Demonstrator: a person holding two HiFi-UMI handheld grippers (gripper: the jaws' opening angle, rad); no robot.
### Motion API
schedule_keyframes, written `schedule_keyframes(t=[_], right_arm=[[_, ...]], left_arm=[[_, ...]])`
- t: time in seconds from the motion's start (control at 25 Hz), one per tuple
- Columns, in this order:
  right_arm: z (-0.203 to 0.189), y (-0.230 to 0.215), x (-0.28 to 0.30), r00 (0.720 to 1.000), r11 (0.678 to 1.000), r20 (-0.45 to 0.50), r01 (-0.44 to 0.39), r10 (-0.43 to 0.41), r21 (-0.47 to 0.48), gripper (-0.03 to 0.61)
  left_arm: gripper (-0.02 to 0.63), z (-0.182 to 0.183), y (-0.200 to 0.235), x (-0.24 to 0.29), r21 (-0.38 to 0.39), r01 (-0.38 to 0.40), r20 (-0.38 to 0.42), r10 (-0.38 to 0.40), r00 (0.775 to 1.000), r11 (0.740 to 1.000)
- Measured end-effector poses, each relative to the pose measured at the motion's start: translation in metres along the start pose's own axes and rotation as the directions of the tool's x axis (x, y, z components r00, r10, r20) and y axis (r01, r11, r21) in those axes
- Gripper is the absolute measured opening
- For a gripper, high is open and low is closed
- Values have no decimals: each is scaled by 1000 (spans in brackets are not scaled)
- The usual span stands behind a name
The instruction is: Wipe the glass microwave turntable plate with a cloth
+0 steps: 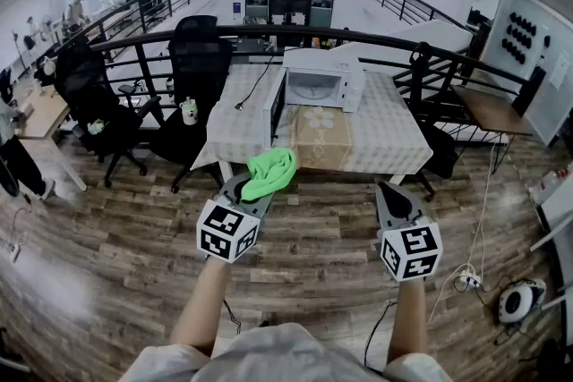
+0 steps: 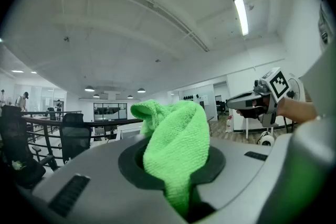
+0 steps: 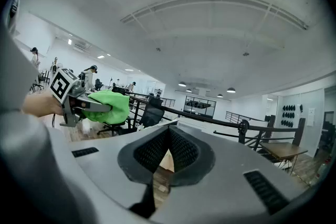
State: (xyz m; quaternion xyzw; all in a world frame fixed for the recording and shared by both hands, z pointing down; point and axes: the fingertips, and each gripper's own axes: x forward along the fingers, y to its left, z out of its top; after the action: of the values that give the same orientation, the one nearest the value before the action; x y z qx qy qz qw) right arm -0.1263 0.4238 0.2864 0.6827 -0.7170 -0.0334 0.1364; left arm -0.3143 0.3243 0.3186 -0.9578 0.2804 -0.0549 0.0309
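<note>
Wooden floor lies between both grippers and the table (image 1: 385,139), where the glass turntable plate (image 1: 320,117) seems to lie before the open microwave (image 1: 327,76). The green cloth (image 1: 271,171) is clamped in the left gripper (image 1: 245,191), judged slightly nearer; the right gripper (image 1: 388,190) is closed, empty.

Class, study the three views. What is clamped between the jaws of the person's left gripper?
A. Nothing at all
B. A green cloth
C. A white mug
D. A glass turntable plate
B: in the left gripper view the green cloth bunches up out of the closed jaws, and the head view shows it hanging from the left gripper.
</note>
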Motion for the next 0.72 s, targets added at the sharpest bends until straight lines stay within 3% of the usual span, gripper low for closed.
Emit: schedule_keyframes(t=[0.72], right_arm=[[-1,16,41,999,997,37,31,-33,72,14]], left_arm=[[77,-19,37,17,13,65,-16,-65,998,998]])
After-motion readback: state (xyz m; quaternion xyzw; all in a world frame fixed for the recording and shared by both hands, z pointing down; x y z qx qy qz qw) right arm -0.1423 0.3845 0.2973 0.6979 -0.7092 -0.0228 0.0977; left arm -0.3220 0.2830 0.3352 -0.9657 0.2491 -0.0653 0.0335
